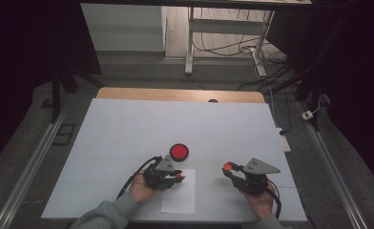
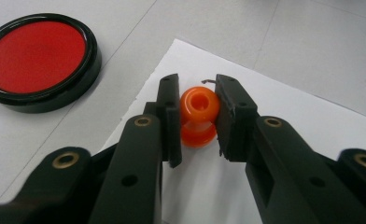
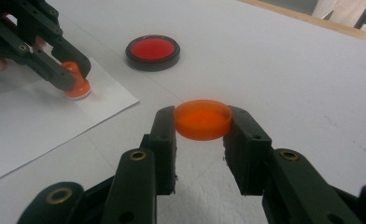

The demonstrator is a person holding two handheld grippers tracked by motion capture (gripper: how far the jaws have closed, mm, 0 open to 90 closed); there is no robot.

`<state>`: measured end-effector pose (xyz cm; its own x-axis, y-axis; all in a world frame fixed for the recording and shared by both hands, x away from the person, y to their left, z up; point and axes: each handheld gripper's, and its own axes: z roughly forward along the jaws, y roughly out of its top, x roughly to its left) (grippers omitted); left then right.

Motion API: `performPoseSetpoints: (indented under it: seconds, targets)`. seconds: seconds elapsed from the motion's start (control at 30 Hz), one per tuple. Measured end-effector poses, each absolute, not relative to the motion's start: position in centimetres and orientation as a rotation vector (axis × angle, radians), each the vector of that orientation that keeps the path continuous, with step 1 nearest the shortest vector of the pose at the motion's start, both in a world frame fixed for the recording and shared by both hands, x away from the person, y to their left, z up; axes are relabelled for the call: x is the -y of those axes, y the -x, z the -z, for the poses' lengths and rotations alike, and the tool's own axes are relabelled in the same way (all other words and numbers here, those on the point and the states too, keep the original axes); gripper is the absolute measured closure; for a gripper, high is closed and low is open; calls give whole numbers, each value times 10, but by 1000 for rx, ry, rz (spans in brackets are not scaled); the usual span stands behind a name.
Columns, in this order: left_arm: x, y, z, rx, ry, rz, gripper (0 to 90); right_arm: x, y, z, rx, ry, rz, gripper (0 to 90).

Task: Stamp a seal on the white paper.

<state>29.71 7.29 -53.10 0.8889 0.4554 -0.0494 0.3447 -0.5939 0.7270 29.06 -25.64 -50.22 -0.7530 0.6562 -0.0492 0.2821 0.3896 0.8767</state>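
Note:
My left gripper (image 2: 198,116) is shut on a small orange stamp with a round knob (image 2: 199,115), whose base rests on a white sheet of paper (image 2: 265,112). From above, the left gripper (image 1: 178,176) sits at the sheet's (image 1: 179,200) upper left corner. My right gripper (image 3: 202,122) is shut on a flat orange round cap (image 3: 203,119), held above the table; in the high view the cap (image 1: 228,166) shows at the right gripper (image 1: 229,168). A round black pad with a red face (image 1: 179,151) lies just beyond the sheet, also seen as the red pad (image 2: 36,53) (image 3: 152,50).
A white cover (image 1: 128,129) spreads over the table, with a wooden edge (image 1: 175,94) at the back. In the right gripper view the left gripper (image 3: 73,74) and the stamp (image 3: 76,86) stand at the upper left. Cables and a desk frame (image 1: 223,43) lie on the floor beyond.

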Motion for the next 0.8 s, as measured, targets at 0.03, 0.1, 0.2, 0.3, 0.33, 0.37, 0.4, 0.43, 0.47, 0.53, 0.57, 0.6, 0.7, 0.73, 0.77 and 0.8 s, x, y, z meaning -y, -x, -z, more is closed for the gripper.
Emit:
performPoseSetpoints:
  seconds: [0.03,0.1,0.2,0.3,0.33,0.37,0.4,0.43,0.47,0.53,0.57,0.6,0.7,0.73,0.77,0.8]
  targets:
    - [-73,-297,531,-572,-2259,-182,730,256,-290,502,-2261,-811,-1317,644]
    - [-73,-296,532,-573,-2255,-184,730,256,-290,502,-2259,-810,-1318,645]
    - [-73,-296,532,-571,-2252,-189,730,257,-290,502,-2261,-813,-1316,645]
    - [-74,-296,532,-567,-2256,-192,730,256,-291,503,-2261,-813,-1317,645]
    - [-74,-295,532,-567,-2256,-194,730,256,-291,503,-2262,-812,-1317,645]
    - [-73,-295,532,-569,-2254,-197,730,256,-290,503,-2263,-812,-1317,645]
    - [-73,-295,532,-569,-2254,-199,731,256,-290,503,-2263,-811,-1317,645]
    - [-73,-295,532,-570,-2253,-199,731,256,-290,503,-2263,-811,-1318,645]
    - [-73,-295,533,-570,-2252,-199,731,256,-290,503,-2262,-811,-1318,645]
    - [-73,-294,533,-570,-2248,-201,731,256,-290,503,-2263,-811,-1318,645]
    - [-73,-294,533,-569,-2249,-203,731,256,-290,503,-2263,-811,-1318,645]
    - [-73,-294,533,-568,-2250,-206,731,256,-290,503,-2263,-810,-1318,645]
    - [-73,-294,533,-567,-2251,-207,731,256,-290,503,-2264,-812,-1319,645]
    - [-73,-294,533,-567,-2251,-206,731,256,-290,503,-2264,-813,-1320,645]
    - [-73,-294,533,-567,-2251,-206,731,255,-290,503,-2265,-814,-1319,645]
    - [-73,-294,533,-567,-2250,-205,731,255,-290,503,-2263,-816,-1309,645]
